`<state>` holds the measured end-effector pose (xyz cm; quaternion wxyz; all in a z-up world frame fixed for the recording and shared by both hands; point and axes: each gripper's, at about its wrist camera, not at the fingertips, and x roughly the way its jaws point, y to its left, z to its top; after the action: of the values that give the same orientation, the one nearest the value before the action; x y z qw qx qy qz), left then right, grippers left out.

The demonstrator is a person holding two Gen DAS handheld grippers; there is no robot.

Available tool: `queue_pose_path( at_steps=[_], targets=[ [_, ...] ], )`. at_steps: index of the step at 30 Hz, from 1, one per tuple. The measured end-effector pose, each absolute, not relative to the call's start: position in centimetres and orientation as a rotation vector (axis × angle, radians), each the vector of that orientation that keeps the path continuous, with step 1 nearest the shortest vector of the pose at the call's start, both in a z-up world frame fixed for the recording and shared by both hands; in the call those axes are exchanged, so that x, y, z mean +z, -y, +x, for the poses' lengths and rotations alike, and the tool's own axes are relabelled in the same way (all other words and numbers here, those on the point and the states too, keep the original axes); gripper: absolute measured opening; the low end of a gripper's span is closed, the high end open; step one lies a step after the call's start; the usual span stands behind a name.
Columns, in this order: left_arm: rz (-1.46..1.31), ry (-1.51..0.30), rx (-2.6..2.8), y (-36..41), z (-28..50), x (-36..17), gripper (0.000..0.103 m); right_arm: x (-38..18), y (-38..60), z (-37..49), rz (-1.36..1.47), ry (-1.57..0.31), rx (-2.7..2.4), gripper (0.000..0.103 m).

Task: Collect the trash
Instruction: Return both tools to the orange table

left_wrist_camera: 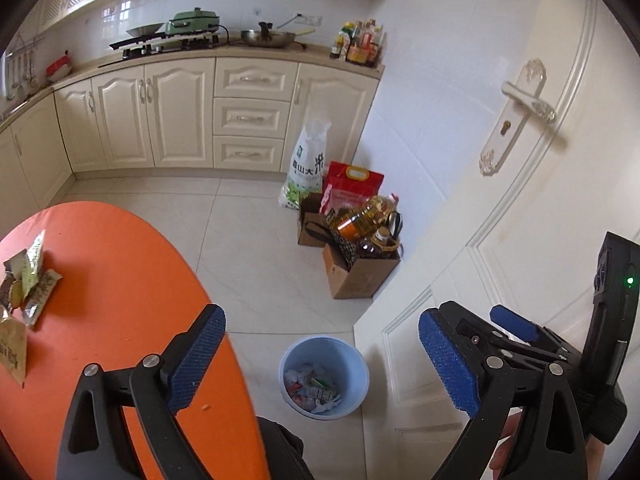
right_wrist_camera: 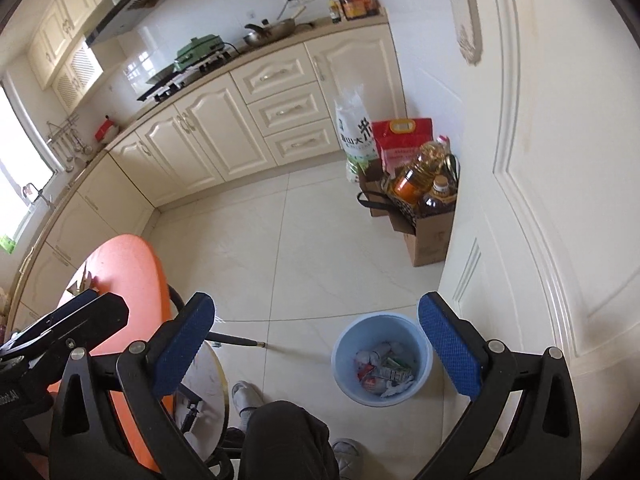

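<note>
Several crumpled snack wrappers [left_wrist_camera: 28, 280] lie on the orange table [left_wrist_camera: 120, 280] at the left of the left wrist view. A light blue bin [left_wrist_camera: 356, 380] stands on the floor beside the table, with wrappers [left_wrist_camera: 314, 390] inside it. My left gripper [left_wrist_camera: 322, 316] is open and empty, hovering over the table edge and the bin. My right gripper [right_wrist_camera: 316, 304] is also open and empty, above the bin [right_wrist_camera: 344, 344] and the trash [right_wrist_camera: 384, 372] in it. Both grippers hang side by side: the right one [left_wrist_camera: 486, 320] shows at the right of the left wrist view.
Cardboard boxes with oil bottles [left_wrist_camera: 360, 232] and rice bags [left_wrist_camera: 308, 164] stand against the wall near a white door [left_wrist_camera: 540, 200]. Cream cabinets [left_wrist_camera: 180, 112] line the far side. A person's dark trouser leg [right_wrist_camera: 280, 440] and slippers [right_wrist_camera: 246, 396] are below, by a round stool [right_wrist_camera: 208, 380].
</note>
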<state>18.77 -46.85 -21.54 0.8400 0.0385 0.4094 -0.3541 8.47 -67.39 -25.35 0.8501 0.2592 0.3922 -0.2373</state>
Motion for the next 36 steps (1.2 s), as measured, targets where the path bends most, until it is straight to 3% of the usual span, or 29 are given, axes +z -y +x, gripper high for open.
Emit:
queue_pose_path(
  at_steps=[10,20,28,36],
  targets=[
    [-0.045,-0.691,-0.574,30.0,13.1,-17.1,0.102,-17.6,57.5,13.5,0.406,-0.718,-0.326,0.103],
    [-0.096,-0.599,-0.391,17.6,7.0,-15.2,0.102,-13.2,47.3,17.8,0.303,-0.637,-0.133,0.103],
    [-0.116,-0.541,-0.233,12.3,1.3,-14.7,0.102,-11.9,42.0,19.9,0.250,-0.617,-0.028,0.103],
    [-0.123,-0.517,-0.115,12.6,-3.2,-14.4,0.102,-11.7,38.9,21.0,0.208,-0.613,0.034,0.103]
  ],
)
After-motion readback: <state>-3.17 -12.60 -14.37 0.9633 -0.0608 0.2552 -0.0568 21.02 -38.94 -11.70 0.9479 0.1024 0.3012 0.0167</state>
